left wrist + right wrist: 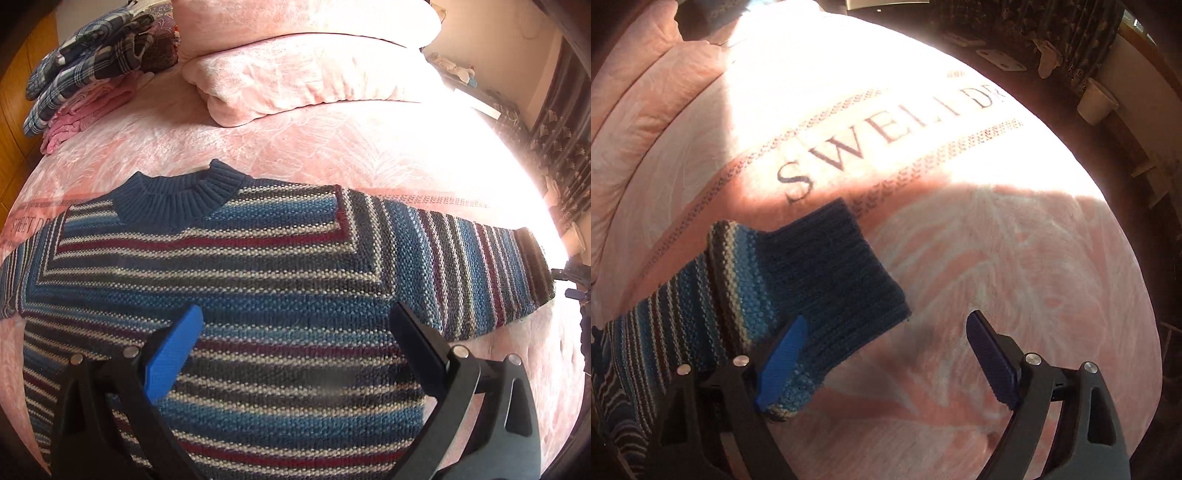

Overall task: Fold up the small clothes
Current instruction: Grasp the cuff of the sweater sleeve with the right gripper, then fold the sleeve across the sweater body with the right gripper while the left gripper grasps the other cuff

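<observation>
Striped sweater [258, 280] spread flat on pink bed cover [332, 147], hem cut off below, far side washed out by glare; left gripper [295, 332] above chest, fingers spread; right gripper [886, 347] spread wide beside sleeve cuff [831, 266], gripping nothing.

Striped sweater [258, 280] spread flat on a pink bed [332, 147].
The left gripper [295, 339] hovers over its chest, fingers wide apart. Collar points toward a pillow [295, 81]; folded plaid clothes [85, 62] sit far left.
</observation>
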`<state>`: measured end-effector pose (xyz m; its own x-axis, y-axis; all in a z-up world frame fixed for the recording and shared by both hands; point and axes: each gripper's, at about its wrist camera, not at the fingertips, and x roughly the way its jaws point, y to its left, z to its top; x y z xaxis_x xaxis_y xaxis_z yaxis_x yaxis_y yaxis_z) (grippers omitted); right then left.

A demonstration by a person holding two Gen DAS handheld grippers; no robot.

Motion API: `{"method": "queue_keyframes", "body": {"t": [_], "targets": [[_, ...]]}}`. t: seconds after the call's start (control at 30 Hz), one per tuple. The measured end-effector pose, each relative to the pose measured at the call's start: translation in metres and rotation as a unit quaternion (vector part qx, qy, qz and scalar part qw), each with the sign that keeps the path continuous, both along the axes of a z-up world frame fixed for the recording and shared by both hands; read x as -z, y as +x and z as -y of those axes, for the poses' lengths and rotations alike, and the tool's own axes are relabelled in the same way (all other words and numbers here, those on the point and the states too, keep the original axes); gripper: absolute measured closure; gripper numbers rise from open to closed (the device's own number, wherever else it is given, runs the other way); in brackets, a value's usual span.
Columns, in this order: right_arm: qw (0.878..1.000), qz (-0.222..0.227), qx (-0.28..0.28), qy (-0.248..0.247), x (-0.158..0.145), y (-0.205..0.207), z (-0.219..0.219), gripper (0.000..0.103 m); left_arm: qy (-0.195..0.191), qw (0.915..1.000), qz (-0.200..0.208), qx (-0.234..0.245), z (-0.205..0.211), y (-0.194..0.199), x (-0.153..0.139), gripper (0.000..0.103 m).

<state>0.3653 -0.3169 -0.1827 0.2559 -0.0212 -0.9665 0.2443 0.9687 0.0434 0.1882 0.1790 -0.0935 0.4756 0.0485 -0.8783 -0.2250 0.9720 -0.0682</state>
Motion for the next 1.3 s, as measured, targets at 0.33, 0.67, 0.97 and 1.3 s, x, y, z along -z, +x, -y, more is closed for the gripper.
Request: {"method": "queue_keyframes", "body": {"t": [0.33,0.67,0.97,1.3], "targets": [[0.996,0.042,-0.008,0.083,0.004,-0.018,-0.007,0.091,0.018,0.9996,-0.021,-0.009,-0.007,0.000,0.022,0.003],[0.994,0.093,0.044,0.023,-0.030,-0.033,0.017,0.093,0.026,0.9989,-0.024,-0.030,-0.041,-0.017,0.021,0.003],[0.986,0.159,-0.003,0.057,-0.044,-0.036,-0.039,0.093,0.017,0.9986,-0.027,-0.042,-0.075,-0.033,0.024,0.003],[0.952,0.162,-0.222,0.135,-0.057,-0.081,-0.239,0.093,-0.007,0.9984,-0.027,-0.048,-0.094,-0.046,0.022,0.003]]}}
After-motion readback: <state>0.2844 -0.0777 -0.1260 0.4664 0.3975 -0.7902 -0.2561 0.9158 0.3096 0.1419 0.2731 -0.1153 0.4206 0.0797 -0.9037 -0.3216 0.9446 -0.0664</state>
